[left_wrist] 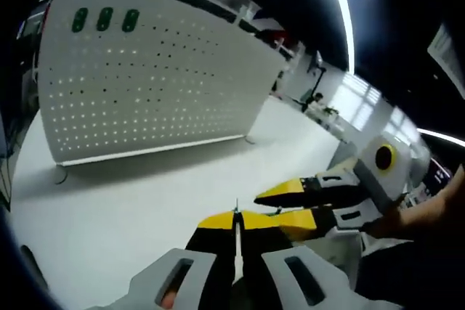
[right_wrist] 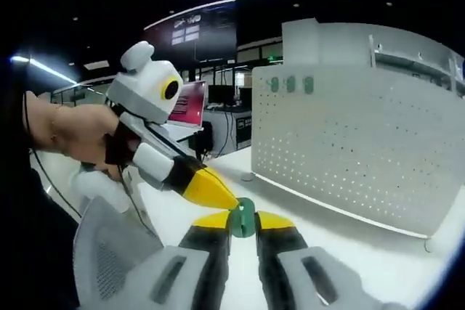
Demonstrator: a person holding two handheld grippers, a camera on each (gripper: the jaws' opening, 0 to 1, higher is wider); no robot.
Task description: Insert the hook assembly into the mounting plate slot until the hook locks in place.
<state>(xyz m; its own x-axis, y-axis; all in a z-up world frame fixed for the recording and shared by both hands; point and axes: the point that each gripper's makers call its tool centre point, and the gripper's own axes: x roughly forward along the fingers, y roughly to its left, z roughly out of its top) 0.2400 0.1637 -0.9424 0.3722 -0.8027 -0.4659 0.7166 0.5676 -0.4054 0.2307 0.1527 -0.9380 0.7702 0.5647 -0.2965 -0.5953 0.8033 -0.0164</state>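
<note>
Left gripper (left_wrist: 237,217): yellow-tipped jaws pressed together on a thin metal pin of the hook assembly, which sticks up just past the tips.
Right gripper (right_wrist: 243,221): jaws pinching the green hook piece (right_wrist: 243,217) between their yellow tips; in the left gripper view it comes in from the right, its tips touching the left jaws' tips.
Hook assembly (left_wrist: 237,208): held at the meeting point of both pairs of jaws, above the table.
Mounting plate (left_wrist: 152,78): white perforated panel standing upright on the table, well ahead of the jaws, three green pieces (left_wrist: 104,19) near its top edge.
Table (left_wrist: 131,194): white, beneath the jaws.
Hand (right_wrist: 76,132): grips the left gripper's body, left of the right jaws.
</note>
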